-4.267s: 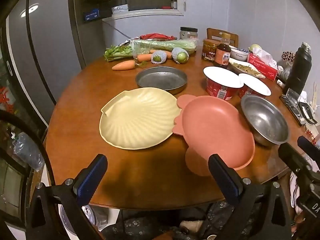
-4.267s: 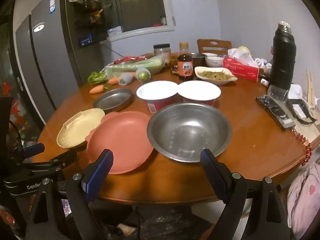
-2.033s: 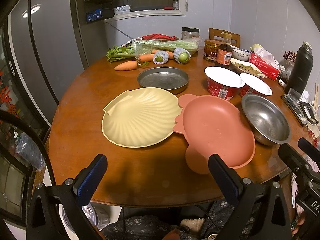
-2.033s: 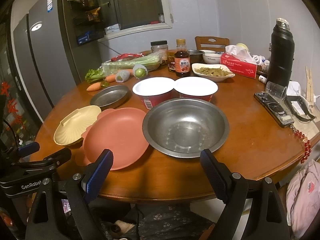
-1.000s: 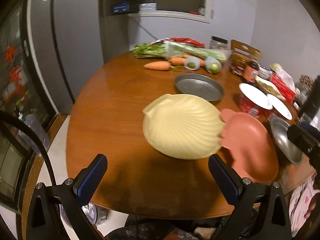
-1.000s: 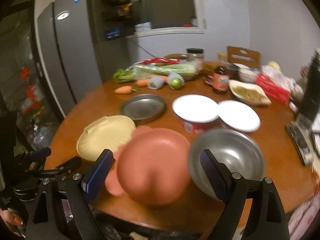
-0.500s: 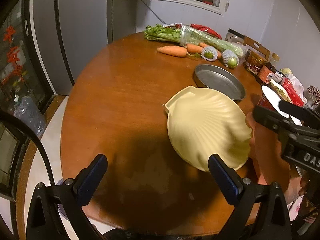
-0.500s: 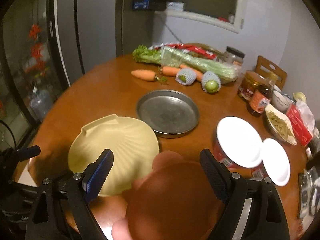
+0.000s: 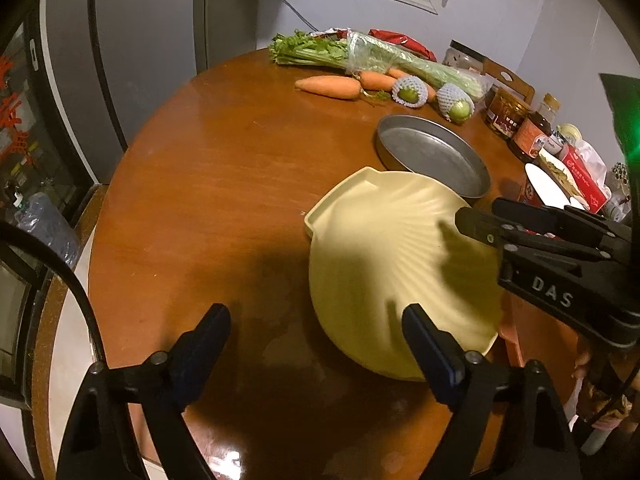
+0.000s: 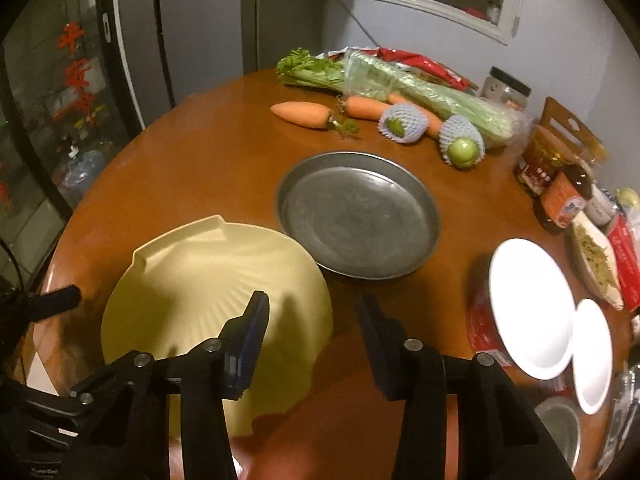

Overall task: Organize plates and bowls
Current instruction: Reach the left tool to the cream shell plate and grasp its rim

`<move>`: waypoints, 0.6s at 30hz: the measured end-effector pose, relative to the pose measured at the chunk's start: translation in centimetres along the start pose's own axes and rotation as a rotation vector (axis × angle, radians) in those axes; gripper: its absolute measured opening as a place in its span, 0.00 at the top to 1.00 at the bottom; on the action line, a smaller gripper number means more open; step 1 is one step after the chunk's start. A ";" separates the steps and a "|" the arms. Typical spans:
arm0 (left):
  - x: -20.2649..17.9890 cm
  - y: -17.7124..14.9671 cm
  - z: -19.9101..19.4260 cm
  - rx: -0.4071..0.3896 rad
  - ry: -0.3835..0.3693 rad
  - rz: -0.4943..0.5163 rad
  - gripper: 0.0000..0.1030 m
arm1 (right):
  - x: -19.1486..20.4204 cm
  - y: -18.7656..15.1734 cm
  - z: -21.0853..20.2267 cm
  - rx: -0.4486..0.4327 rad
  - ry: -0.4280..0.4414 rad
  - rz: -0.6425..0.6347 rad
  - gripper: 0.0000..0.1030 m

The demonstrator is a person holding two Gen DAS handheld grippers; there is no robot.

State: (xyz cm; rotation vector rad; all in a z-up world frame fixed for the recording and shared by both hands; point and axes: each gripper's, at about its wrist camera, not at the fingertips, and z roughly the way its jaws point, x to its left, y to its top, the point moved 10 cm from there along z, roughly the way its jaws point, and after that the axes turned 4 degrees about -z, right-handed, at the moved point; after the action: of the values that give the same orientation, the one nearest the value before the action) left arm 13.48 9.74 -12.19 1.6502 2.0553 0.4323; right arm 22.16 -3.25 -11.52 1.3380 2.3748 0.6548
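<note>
A pale yellow shell-shaped plate (image 9: 384, 252) lies on the round wooden table (image 9: 208, 168); it also shows in the right wrist view (image 10: 200, 284). A round metal pan (image 9: 434, 158) sits just behind it, seen too in the right wrist view (image 10: 356, 214). My left gripper (image 9: 316, 344) is open at the plate's near left edge. My right gripper (image 10: 312, 336) is open above the plate's right edge, its left finger over the plate. It shows from the side in the left wrist view (image 9: 520, 232). A pink plate's (image 10: 340, 420) rim shows under the right gripper.
Celery (image 10: 400, 84), carrots (image 10: 300, 114) and netted fruit (image 10: 460, 146) lie at the table's far side. White-lidded red tubs (image 10: 528, 308), sauce jars (image 10: 564, 196) and a steel bowl (image 10: 560, 432) crowd the right. A fridge (image 10: 120, 40) stands at the left.
Both grippers have swung left and forward over the table, now looking down on the yellow plate. The right gripper has narrowed and come over the plate's right edge.
</note>
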 end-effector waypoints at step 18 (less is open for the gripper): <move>-0.7 0.7 0.5 0.017 -0.036 0.015 0.55 | 1.7 1.0 1.8 0.026 0.090 -0.023 0.79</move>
State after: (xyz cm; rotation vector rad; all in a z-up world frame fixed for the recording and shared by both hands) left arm 14.47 9.25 -12.15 1.6720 2.0269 0.3889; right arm 22.95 -0.94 -12.55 1.3164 2.4739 0.6939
